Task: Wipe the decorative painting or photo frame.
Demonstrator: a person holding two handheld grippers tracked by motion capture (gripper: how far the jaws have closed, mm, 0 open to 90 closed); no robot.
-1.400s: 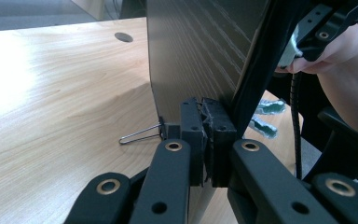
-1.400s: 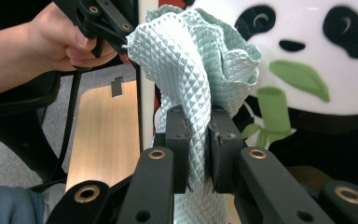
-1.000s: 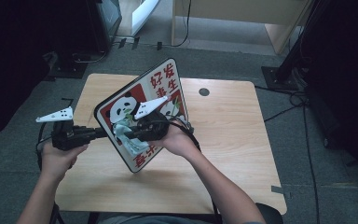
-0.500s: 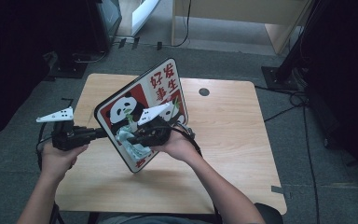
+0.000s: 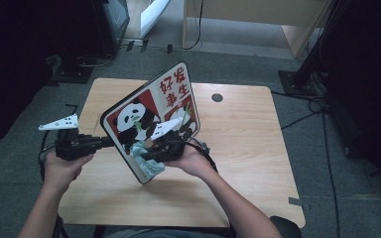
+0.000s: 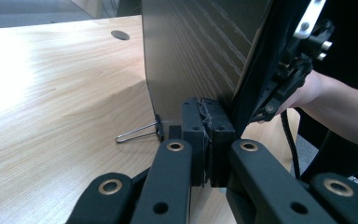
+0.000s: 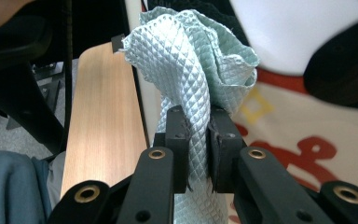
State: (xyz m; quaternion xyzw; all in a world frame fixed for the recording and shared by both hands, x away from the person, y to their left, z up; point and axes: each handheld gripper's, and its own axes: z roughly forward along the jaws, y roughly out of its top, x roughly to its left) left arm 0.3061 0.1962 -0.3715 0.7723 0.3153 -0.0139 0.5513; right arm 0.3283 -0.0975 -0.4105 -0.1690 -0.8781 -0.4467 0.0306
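The board [image 5: 151,116] stands tilted on edge over the desk [image 5: 248,134], near its left half. Left of the board, the left tongs [image 5: 110,142] clamp its edge. In front of the board's face, the right tongs [image 5: 144,156] press a cloth [image 5: 146,161] against its lower part. Behind the board, a clip [image 6: 137,133] sticks out from its lower edge over the desk.

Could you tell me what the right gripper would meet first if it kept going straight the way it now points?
Most likely the printed face of the panda board. The right gripper is shut on the pale green cloth, whose bunched end lies ahead of it against the board. Depth is hard to judge, so the cloth would press in first.
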